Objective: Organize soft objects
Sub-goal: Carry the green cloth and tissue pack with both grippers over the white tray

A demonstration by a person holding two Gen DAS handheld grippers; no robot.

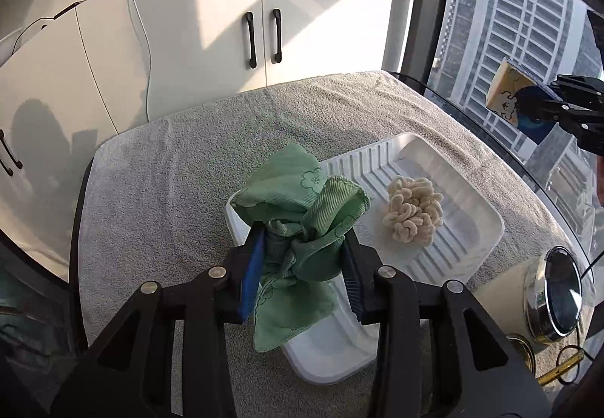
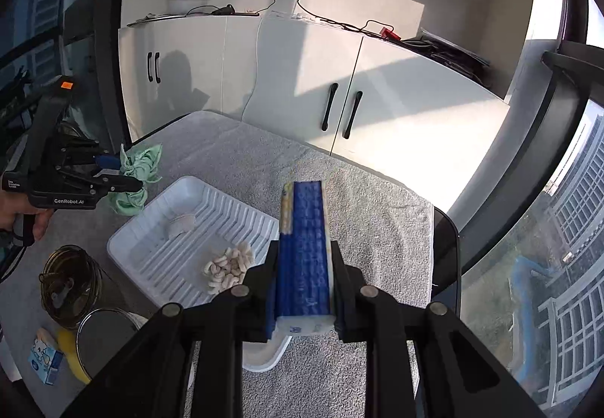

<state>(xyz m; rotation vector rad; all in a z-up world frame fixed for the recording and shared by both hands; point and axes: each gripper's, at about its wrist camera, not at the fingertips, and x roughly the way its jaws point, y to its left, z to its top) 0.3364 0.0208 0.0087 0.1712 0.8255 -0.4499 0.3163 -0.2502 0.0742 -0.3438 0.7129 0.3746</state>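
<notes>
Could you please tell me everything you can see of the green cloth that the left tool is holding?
The green cloth is a thin, soft, ribbed fabric with small stitched flower outlines. It is bunched into a crumpled knot, loose corners sticking up and one flap hanging below. The left tool pinches its middle between blue pads, holding it in the air above the near corner of the white tray. Nothing else touches it.

- Green cloth (image 1: 298,214), faint flower outlines stitched in.
- White ribbed tray (image 1: 381,161).
- Cream looped scrubber (image 1: 413,212).
- Blue and yellow sponge pack (image 2: 305,248).
- Grey towel (image 1: 188,172) covering the worktop.
- Black tongs, blue pads (image 1: 251,267).
</notes>
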